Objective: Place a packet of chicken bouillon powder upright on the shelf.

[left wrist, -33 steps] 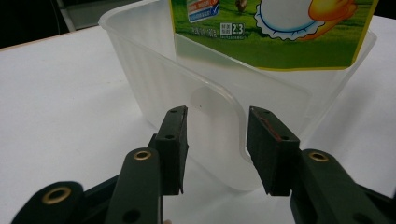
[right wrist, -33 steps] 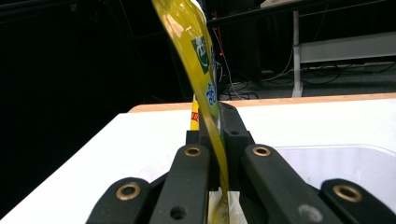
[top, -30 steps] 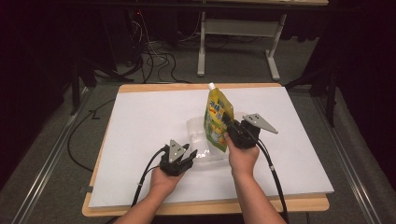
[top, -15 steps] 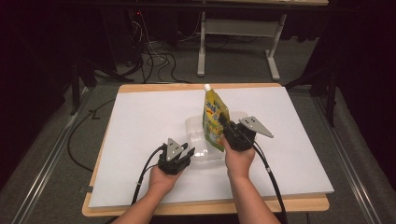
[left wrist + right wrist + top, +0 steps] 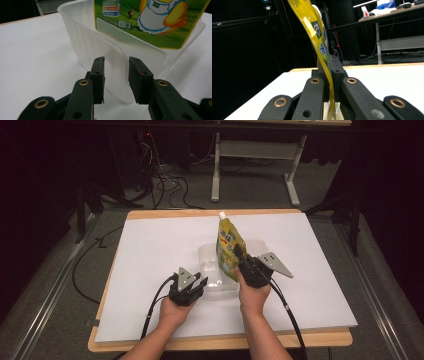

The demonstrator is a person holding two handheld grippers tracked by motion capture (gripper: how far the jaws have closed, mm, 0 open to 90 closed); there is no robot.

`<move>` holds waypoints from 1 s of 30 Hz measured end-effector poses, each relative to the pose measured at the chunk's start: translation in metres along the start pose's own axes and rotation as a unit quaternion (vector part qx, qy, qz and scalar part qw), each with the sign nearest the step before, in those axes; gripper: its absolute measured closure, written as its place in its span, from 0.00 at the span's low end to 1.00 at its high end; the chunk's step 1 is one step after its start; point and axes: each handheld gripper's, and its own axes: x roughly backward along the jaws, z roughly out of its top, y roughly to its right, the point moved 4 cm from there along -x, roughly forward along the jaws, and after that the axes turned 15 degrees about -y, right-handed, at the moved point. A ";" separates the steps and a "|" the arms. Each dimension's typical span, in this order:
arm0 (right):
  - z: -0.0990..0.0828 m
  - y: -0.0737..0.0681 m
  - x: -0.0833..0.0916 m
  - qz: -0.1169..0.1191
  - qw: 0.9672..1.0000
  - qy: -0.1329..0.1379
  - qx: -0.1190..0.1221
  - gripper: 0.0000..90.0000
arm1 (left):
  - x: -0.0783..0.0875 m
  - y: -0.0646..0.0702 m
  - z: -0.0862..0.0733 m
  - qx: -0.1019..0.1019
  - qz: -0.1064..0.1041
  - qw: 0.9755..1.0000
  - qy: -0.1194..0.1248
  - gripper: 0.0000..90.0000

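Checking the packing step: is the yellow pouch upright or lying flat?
Upright: the pouch stands spout-up in the clear tub, pinched by the right gripper.

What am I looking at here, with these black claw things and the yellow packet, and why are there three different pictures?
A person sits at a table covered in white and holds a hand-operated gripper in each hand; there is no robot arm. The wide picture comes from a camera above the person, looking down. The other two come from small cameras riding on the grippers, looking along their black jaws.

On the table stands a clear plastic container. The right gripper is shut on a yellow-green spouted pouch, holding it upright with its bottom inside the container. The left gripper has its jaws on either side of the container's rounded near corner; they have just been closing, but a gap shows beside the wall, so it looks not yet clamped.
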 end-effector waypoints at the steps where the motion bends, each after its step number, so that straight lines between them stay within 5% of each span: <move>1: 0.000 0.000 0.000 0.000 1.000 0.000 0.000 1.00 | 0.000 0.000 0.000 0.001 0.000 1.000 0.000 0.75; 7: -0.011 0.001 -0.003 0.003 1.000 -0.001 -0.003 1.00 | 0.000 -0.001 0.000 0.000 -0.001 1.000 -0.001 0.75; 23: -0.022 -0.004 -0.002 -0.007 0.998 -0.040 0.038 0.96 | -0.002 -0.006 0.002 -0.006 0.005 1.000 -0.002 0.76; 30: -0.019 -0.001 -0.006 0.007 0.996 -0.070 0.056 0.78 | -0.005 -0.012 0.003 -0.001 0.006 1.000 0.001 0.77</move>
